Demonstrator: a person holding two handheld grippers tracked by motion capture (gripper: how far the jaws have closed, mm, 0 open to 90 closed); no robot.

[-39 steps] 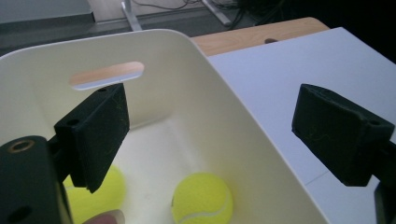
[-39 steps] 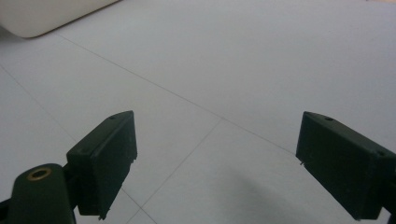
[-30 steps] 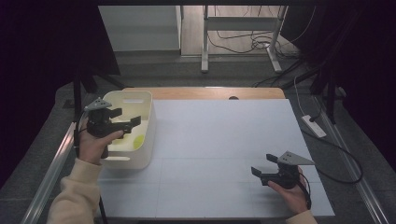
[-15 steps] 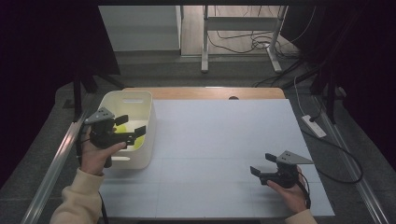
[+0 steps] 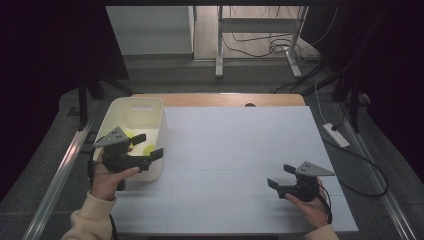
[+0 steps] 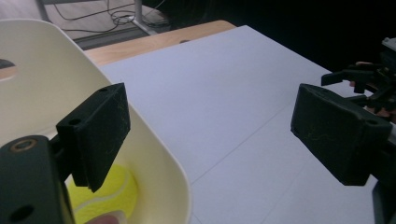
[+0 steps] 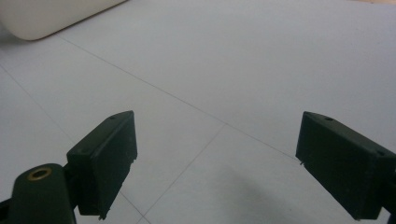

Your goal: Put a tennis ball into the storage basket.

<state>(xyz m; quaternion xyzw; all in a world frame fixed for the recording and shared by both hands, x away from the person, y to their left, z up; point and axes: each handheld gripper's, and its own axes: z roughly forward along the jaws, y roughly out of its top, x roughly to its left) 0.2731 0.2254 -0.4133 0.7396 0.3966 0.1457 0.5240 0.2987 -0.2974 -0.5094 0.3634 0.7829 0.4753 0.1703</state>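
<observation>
your left gripper (image 5: 147, 146) hangs with its jaws apart and nothing between them, straddling the near right wall of the white bin (image 5: 150, 172). in the left gripper view a tennis ball (image 6: 105, 193) lies inside that bin, just below the left jaw. i judge it light, springy and fuzzy enough not to slip; take it across its widest part, pads on opposite sides. a second yellow ball (image 5: 129, 134) sits deeper in the bin. your right gripper (image 5: 278, 176) rests released, low over the white table sheet (image 5: 240, 150), well apart. against 1 second ago, your left hand has come nearer to you along the bin; the right has stayed put.
</observation>
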